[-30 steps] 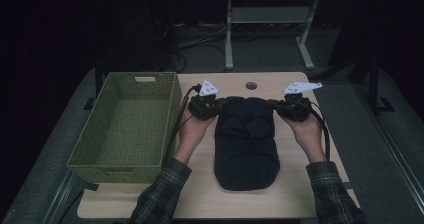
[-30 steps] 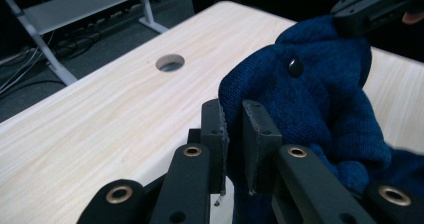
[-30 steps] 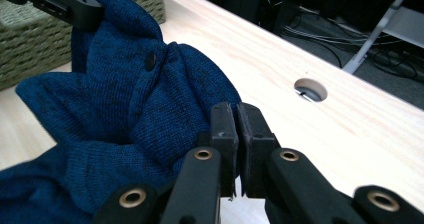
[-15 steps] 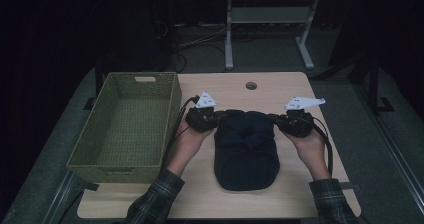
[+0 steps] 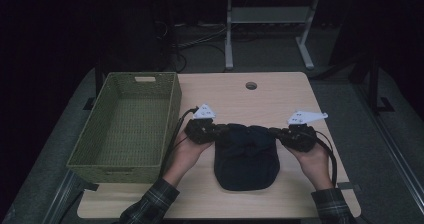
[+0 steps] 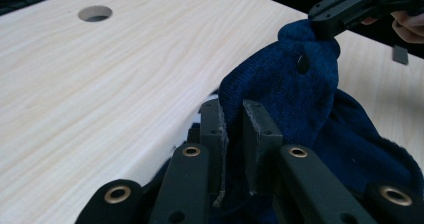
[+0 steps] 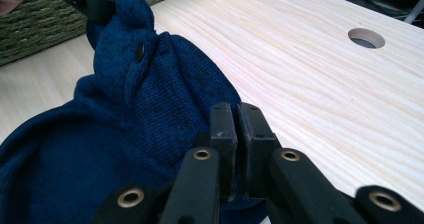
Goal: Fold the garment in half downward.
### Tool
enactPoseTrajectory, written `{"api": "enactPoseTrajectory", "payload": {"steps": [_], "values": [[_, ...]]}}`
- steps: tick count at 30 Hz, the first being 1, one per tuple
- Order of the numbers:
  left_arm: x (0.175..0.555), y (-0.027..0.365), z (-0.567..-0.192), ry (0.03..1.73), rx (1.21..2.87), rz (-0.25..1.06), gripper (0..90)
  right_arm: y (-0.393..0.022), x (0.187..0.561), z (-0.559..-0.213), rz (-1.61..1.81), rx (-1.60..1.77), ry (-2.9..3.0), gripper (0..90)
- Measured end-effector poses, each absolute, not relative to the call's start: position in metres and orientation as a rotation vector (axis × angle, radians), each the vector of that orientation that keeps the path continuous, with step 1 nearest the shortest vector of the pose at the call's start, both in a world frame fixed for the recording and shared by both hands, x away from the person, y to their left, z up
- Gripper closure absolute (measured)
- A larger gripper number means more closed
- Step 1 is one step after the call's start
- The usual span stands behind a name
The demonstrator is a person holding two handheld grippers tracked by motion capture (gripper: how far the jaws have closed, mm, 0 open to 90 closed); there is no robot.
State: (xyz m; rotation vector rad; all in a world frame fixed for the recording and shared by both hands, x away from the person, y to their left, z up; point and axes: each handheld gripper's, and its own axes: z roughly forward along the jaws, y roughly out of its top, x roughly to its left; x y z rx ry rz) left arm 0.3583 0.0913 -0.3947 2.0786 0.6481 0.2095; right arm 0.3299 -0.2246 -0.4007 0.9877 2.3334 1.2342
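You hold the dark blue knitted garment (image 5: 246, 156) by its far edge with both tools, and most of it lies in a rumpled heap on the pale wooden table (image 5: 240, 96), near the middle of the front edge and just right of the empty green woven basket (image 5: 131, 124). Your left gripper (image 5: 220, 132) has its jaws pinched narrow on a fold of the knit at the left corner; your right gripper (image 5: 274, 131) is clamped tight on the cloth at the right corner, jaws almost touching. The small dark button (image 6: 303, 62) sits on the raised ridge between the two grips. Expect the fabric to be light, soft and limp: it will sag and stretch between your holds and bunch wherever it is unsupported. Thick folded edges like these give the pads the surest bite; a single thin layer could slip out
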Motion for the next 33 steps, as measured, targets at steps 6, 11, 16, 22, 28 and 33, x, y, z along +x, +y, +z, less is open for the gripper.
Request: {"api": "enactPoseTrajectory", "payload": {"steps": [6, 11, 16, 22, 28, 33], "values": [[0.347, 0.089, -0.399, 0.617, 2.102, 0.182, 79.7, -0.227, 0.312, -0.410, 1.245, 1.010, 2.355, 85.4], [0.337, 0.090, -0.400, 0.609, 2.102, 0.155, 78.9, -0.229, 0.299, -0.414, 1.257, 1.005, 2.365, 84.5], [0.322, 0.092, -0.403, 0.593, 2.113, 0.131, 78.1, -0.231, 0.288, -0.416, 1.270, 1.001, 2.378, 83.6], [0.310, 0.096, -0.409, 0.588, 2.134, 0.112, 77.4, -0.229, 0.278, -0.419, 1.272, 0.996, 2.398, 82.7], [0.305, 0.100, -0.408, 0.595, 2.115, 0.080, 66.5, -0.231, 0.272, -0.420, 1.287, 1.006, 2.409, 72.4], [0.305, 0.104, -0.396, 0.595, 2.103, 0.100, 57.0, -0.235, 0.269, -0.410, 1.329, 0.985, 2.381, 68.0]]}}
